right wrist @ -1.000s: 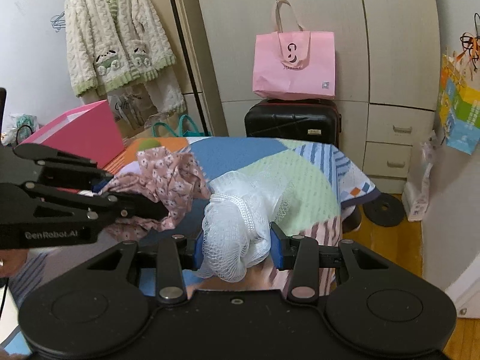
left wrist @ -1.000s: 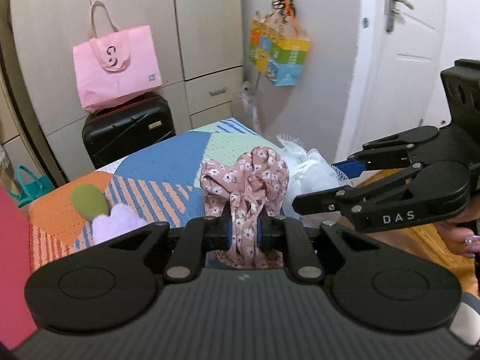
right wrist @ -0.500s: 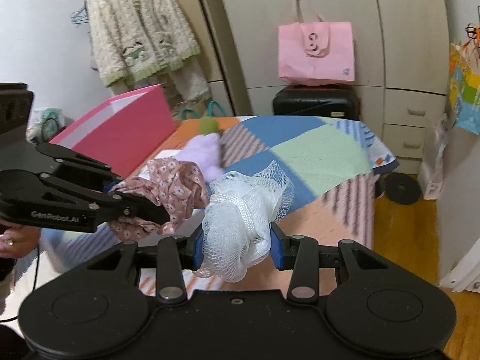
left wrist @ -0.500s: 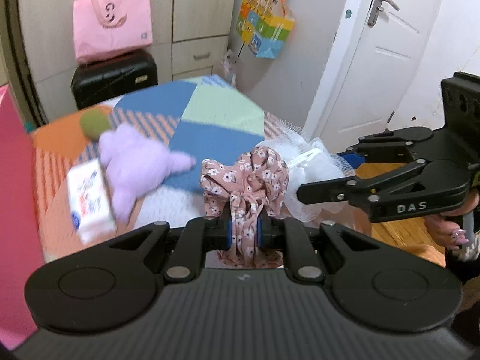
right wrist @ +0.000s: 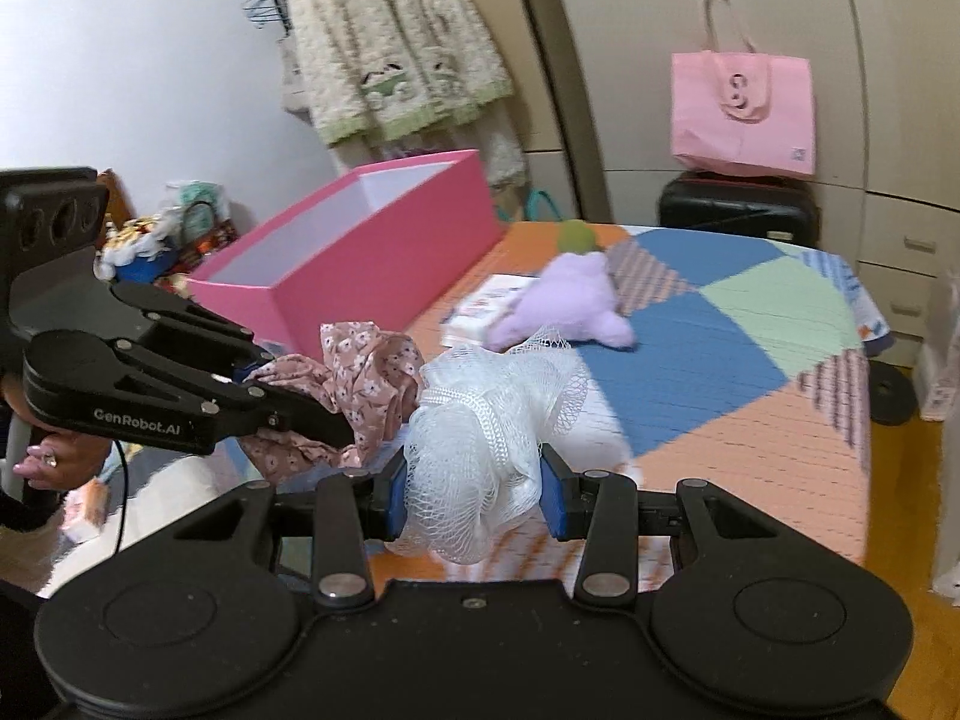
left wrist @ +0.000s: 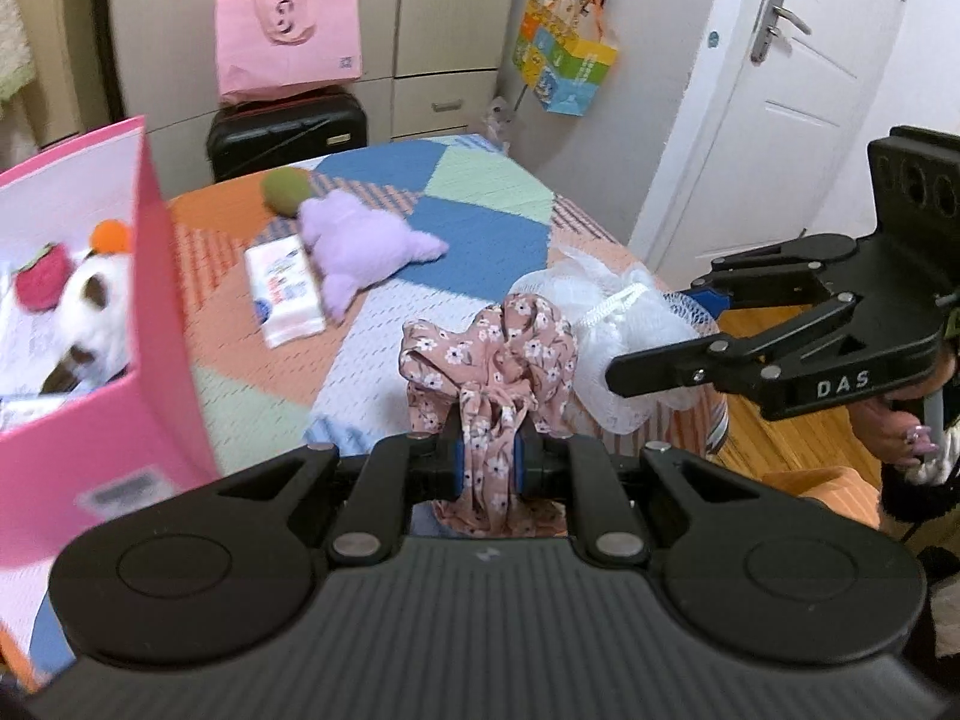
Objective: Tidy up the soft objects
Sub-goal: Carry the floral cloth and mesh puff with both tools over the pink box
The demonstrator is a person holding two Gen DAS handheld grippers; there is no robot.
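Note:
My left gripper [left wrist: 487, 461] is shut on a pink floral scrunchie [left wrist: 489, 360], held above the patchwork table [left wrist: 480, 222]. Beside it my right gripper [right wrist: 474, 495] is shut on a white mesh bath pouf [right wrist: 486, 420]; both held things show side by side in each view, the pouf [left wrist: 618, 324] right of the scrunchie [right wrist: 360, 372]. An open pink box [left wrist: 108, 360] stands at the left with plush toys [left wrist: 90, 294] inside. On the table lie a purple plush [left wrist: 360, 240], a green sponge [left wrist: 287, 191] and a white tissue pack [left wrist: 283, 288].
A black suitcase [left wrist: 288, 132] with a pink tote bag [left wrist: 288, 39] stands behind the table by the wardrobe. A white door [left wrist: 768, 90] is at the right, wooden floor [right wrist: 912, 516] beyond the table edge. A fluffy cardigan [right wrist: 390, 42] hangs on the wall. A person's hand [left wrist: 894, 426] holds the right gripper.
Both grippers have swung left and drawn back with the scrunchie and pouf still held; the pink box, purple plush and tissue pack have come into view.

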